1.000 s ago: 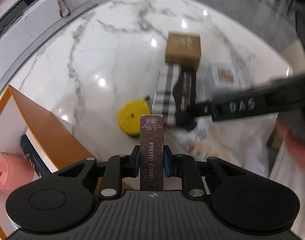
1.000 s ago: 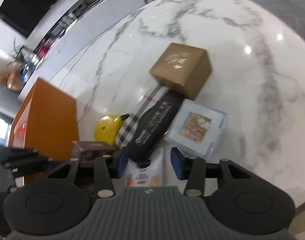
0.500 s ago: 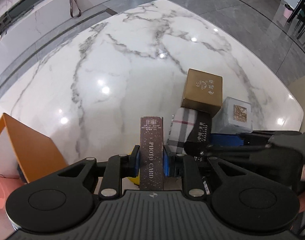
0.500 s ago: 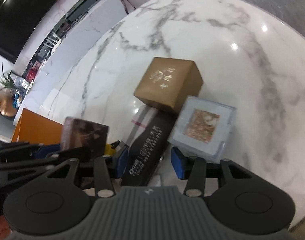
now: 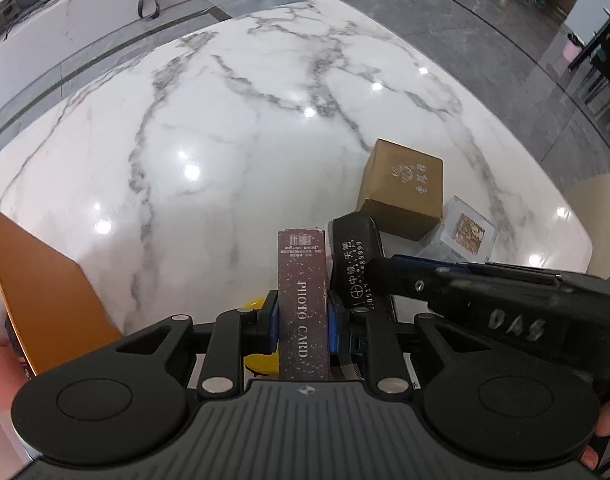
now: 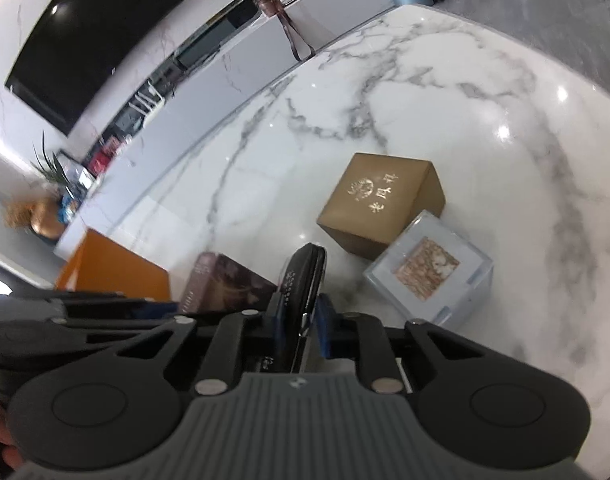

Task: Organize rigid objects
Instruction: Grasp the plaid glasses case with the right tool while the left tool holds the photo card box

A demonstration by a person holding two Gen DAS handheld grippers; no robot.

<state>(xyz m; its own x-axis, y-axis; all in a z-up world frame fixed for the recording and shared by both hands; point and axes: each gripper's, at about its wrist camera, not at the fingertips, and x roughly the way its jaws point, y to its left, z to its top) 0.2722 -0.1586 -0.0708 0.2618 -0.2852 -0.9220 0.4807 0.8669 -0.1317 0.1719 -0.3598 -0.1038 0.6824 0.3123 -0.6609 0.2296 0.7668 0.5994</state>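
Left gripper (image 5: pixel 303 322) clamps the photo card box (image 5: pixel 303 304) upright off the marble table (image 5: pixel 225 140), presumably bound for the orange bin (image 5: pixel 45 300), while right gripper (image 6: pixel 299 330) is closing on the black case (image 6: pixel 301 296), freeing the pile.

The maroon box (image 5: pixel 303 300) carries "PHOTO CARD" in white capitals down its narrow face, below a small barcode too fine to read. Raised letters "DAS" stand on the right gripper's (image 5: pixel 379 276) black arm. The black case (image 5: pixel 355 258) and the brown cardboard box (image 6: pixel 379 204) bear Chinese characters, the latter in gold.
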